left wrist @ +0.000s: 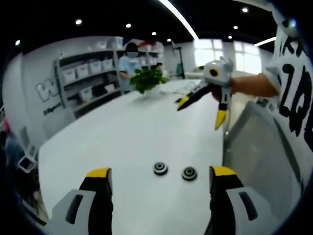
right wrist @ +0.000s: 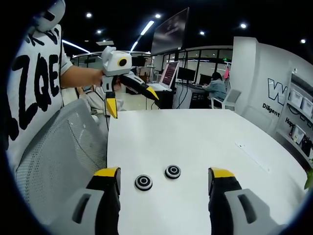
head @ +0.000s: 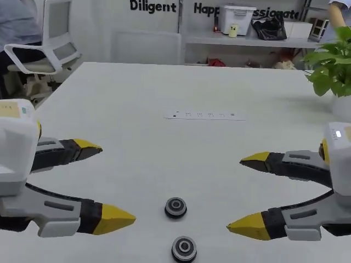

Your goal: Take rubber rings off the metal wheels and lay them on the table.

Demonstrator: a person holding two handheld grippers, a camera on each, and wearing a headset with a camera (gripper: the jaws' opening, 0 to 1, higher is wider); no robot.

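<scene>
**Two little wheels, both claws wide open: how I'd go at the rings**

So there are two small round metal wheels lying flat on the white tabletop (head: 137, 98): the farther wheel (head: 175, 207) and the nearer wheel (head: 184, 248). They sit close together but not touching. Each has a black rubber ring (head: 166, 208) seated round its rim, so nothing is off yet.

The left claw (head: 104, 183) and the right claw (head: 247, 192) hang on either side of the wheels. Both have their yellow-tipped jaws spread wide and hold nothing.

My guess on handling:
- **Wheels:** stiff, dense for their size, and likely to skate on that smooth top if nudged.
- **Rings:** probably soft, stretchy and grippy, sitting snug on the rim.
- **Grip:** I'd pin a wheel across its flat faces with one claw. Then I'd hook a jaw tip under the ring's outer edge with the other claw and roll it off, not yank it.

Readable stuff:
- The back wall says "Diligent" (head: 153, 6), then a word starting "Happ" that a white storage box (head: 237, 19) cuts off.
- The flat white power strip (head: 200, 115) set into the tabletop has tiny markings, too small to read.
- The person's white shirt has big black letters in the gripper views, cropped, so I can't make them out.
</scene>
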